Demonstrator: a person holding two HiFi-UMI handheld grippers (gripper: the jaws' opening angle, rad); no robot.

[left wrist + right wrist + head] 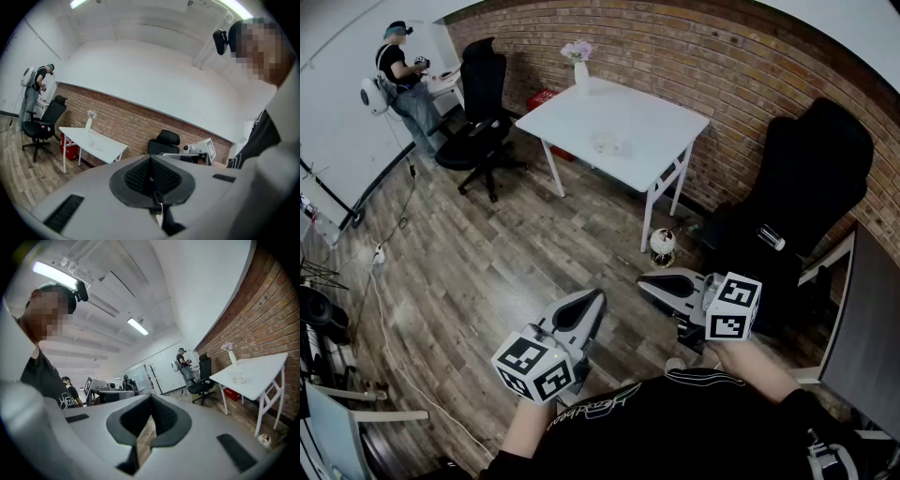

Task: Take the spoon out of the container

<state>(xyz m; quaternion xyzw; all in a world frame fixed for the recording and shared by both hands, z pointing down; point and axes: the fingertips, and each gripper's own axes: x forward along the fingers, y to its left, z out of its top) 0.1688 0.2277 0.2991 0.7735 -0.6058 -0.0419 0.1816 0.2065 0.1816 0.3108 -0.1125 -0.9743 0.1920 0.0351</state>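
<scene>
A person stands on a wooden floor (487,262) and looks steeply down at two hand-held grippers at the bottom of the frame. The left gripper (595,298) sits at lower centre-left, its marker cube toward the person and its jaws pointing up the frame. In the left gripper view (150,161) its dark ribbed pads are pressed together along a thin line, with nothing between them. The right gripper (644,283) sits at lower centre-right and points toward the left of the frame. In the right gripper view (151,401) its jaws meet at the tip and are empty, and a narrow slit lower down shows the floor. The two grippers are near each other but apart. Well away from both, in the upper centre of the frame, a white table (647,122) stands against a brick wall (694,56). Near the table's middle is a small clear container (607,142), too small here to show whether the spoon is inside. A white vase of flowers (580,67) stands at the table's far left corner. A black office chair (483,94) is to the left of the table and a second black chair (811,178) is at the right. Another person (401,80) stands in the upper left corner.
</scene>
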